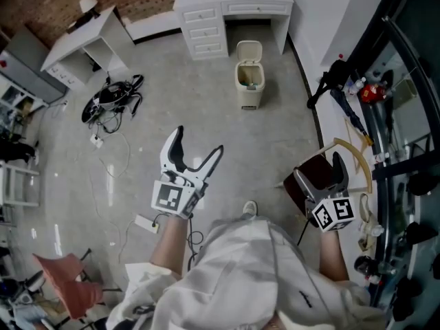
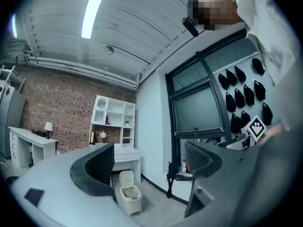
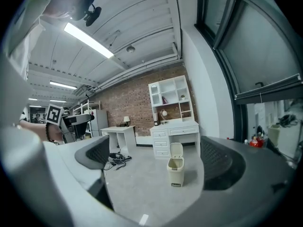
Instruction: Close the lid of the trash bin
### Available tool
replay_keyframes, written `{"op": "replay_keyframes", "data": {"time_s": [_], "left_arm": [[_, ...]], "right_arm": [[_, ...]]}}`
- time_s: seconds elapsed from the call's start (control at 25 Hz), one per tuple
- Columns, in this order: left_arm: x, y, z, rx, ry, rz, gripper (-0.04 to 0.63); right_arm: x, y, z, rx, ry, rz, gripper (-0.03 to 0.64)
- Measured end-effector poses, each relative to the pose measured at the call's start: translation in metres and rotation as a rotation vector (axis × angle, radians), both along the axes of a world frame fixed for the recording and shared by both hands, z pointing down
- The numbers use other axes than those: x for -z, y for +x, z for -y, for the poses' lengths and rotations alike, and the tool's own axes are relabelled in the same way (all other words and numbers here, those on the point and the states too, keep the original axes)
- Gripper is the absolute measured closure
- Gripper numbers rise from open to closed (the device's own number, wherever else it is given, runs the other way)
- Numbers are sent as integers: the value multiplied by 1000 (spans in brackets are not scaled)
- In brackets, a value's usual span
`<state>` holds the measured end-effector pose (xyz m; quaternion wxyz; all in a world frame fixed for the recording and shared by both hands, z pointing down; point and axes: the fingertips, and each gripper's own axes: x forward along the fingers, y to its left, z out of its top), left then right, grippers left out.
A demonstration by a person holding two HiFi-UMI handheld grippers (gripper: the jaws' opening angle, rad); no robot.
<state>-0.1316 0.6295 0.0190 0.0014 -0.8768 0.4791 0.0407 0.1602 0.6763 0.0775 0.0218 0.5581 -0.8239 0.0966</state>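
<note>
A small cream trash bin (image 1: 249,82) stands on the grey floor in front of a white desk, its flip lid raised upright. It is far ahead of both grippers. My left gripper (image 1: 200,141) is held out at centre, open and empty. My right gripper (image 1: 320,174) is at the right, also open with nothing in it. In the left gripper view the bin (image 2: 129,193) shows low between the spread jaws of the left gripper (image 2: 149,167). Between the jaws of the right gripper (image 3: 158,160), the bin (image 3: 175,167) stands across open floor, lid up.
A white desk with drawers (image 1: 206,19) stands right behind the bin. A second white desk (image 1: 86,36) and a tangle of cables (image 1: 110,98) lie to the left. A cluttered counter (image 1: 385,115) runs along the right wall. A reddish stool (image 1: 65,280) is near left.
</note>
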Motion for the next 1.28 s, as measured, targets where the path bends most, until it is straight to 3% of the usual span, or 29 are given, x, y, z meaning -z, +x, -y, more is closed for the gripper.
{"op": "replay_keyframes", "data": {"time_s": [0.24,0.64,1.28], "left_arm": [[-3,24,43,12,-13,3,152],[-11,19,111,16,-24,-16,152],[-21,-12,335,-50,-38,-17,152]], "right_arm": [[-3,18,51,30,-8,7,29],[-11,8,116,47,-16,44,31],[-5,-33,330,3,6,28,31]]}}
